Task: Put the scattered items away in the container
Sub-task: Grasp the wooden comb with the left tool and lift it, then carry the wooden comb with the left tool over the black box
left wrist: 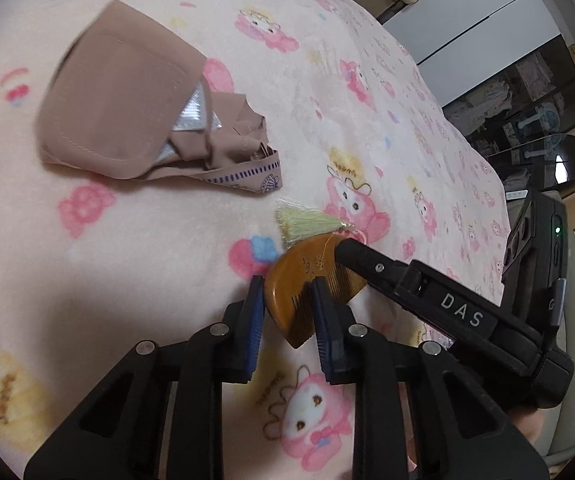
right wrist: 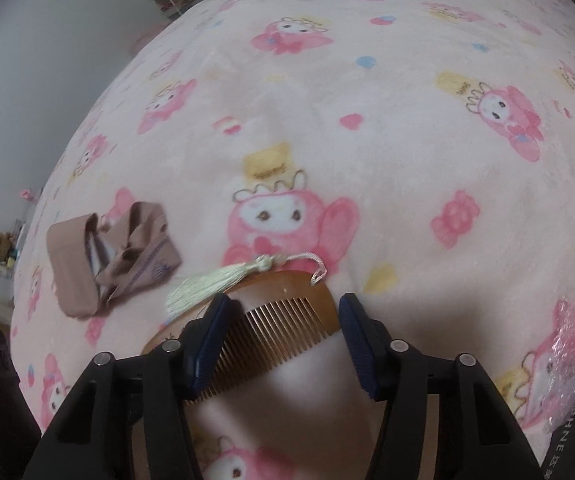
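Observation:
A brown wooden comb (left wrist: 299,280) with a pale green tassel (left wrist: 299,222) lies on the pink cartoon blanket (left wrist: 127,240). My left gripper (left wrist: 287,300) stands around the comb's rounded end, its blue pads close on both sides; firm contact is unclear. My right gripper (right wrist: 283,320) is open, its fingers on either side of the comb (right wrist: 275,320), tassel (right wrist: 211,280) to its left. The right gripper's finger (left wrist: 367,260) touches the comb in the left wrist view. A tan fabric pouch (left wrist: 127,100) lies open at the far left, also seen in the right wrist view (right wrist: 107,256).
The blanket covers a bed; its right edge (left wrist: 487,184) drops off toward dark glass furniture (left wrist: 527,92) and a white cabinet. A crinkled clear plastic wrap (right wrist: 567,360) lies at the right edge of the right wrist view. A grey wall stands to the left.

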Motion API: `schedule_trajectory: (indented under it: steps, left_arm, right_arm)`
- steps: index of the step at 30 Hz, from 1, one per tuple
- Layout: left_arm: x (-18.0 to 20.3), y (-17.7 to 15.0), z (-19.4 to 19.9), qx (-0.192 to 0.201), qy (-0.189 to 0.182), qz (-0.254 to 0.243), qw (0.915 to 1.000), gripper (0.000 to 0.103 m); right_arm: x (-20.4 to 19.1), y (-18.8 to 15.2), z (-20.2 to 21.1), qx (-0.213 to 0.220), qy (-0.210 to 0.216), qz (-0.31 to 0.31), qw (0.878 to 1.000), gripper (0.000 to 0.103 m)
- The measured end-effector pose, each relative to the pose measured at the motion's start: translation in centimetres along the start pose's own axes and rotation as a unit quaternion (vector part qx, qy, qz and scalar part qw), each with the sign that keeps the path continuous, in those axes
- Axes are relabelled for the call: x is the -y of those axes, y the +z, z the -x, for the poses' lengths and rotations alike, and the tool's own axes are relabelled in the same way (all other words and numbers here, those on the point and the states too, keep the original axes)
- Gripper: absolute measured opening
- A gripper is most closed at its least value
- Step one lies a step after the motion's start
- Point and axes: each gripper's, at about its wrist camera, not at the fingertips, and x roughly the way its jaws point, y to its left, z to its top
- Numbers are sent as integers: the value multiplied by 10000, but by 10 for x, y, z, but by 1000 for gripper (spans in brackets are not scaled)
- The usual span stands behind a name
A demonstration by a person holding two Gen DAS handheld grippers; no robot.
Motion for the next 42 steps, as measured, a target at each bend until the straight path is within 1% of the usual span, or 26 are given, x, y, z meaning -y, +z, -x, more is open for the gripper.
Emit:
schedule_trajectory:
  steps: [5,8,11,13,15,16,18,20,22,25,27,29,31,35,39,42]
  left_arm:
    - [-3,-14,34,100,200,-51,9997,23]
    - [-13,-26,52,-28,255,-9,9997,23]
    - [-19,-38,63,-96,407,-62,9991,23]
    - [-21,-45,69,-100,553,-105,9984,25]
    - [-26,-47,72,-94,653,-52,9978,26]
    - [-29,-47,71,-96,711,-13,9974,30]
    - [-36,-46,63,-135,867,90,9961,33]
    - [-43,-45,54,-154,930,167,9954,33]
    - [-47,-46,45,-196,934,226,9952,33]
    - [-44,-48,40,-250,944,170,9951,33]
    - [-38,-50,43,-288,841,117,9960,35]
    - [-32,-53,47,-272,862,66,9959,36]
    - [-26,-55,54,-250,827,53,9962,38]
    - [-7,-57,73,-155,561,-19,9983,38]
    - [19,-59,98,-9,366,-221,9991,38]
    - [49,-60,108,75,182,-415,9989,38]
  right_arm:
    - [-16,-25,13,-114,248,203,9994,50]
    - [-23,-48,20,-221,430,293,9984,50]
    - [-29,-71,23,-446,607,402,9963,50]
    - [-33,-84,27,-544,702,494,9948,50]
    - [-38,-93,31,-586,739,661,9933,50]
    - [-40,-95,31,-586,751,702,9930,50]
    - [-40,-96,32,-526,724,670,9937,50]
    - [-35,-93,27,-450,637,550,9954,50]
    - [-30,-90,19,-482,600,469,9959,50]
    - [-28,-92,6,-668,590,466,9949,50]
    - [-29,-94,10,-625,653,480,9948,50]
    - [-31,-94,18,-564,705,498,9947,48]
    - [-33,-93,30,-496,759,563,9943,46]
    - [-34,-92,66,-198,803,671,9943,46]
    - [-28,-92,104,78,974,624,9933,46]
    - [-19,-91,139,344,1038,611,9921,46]
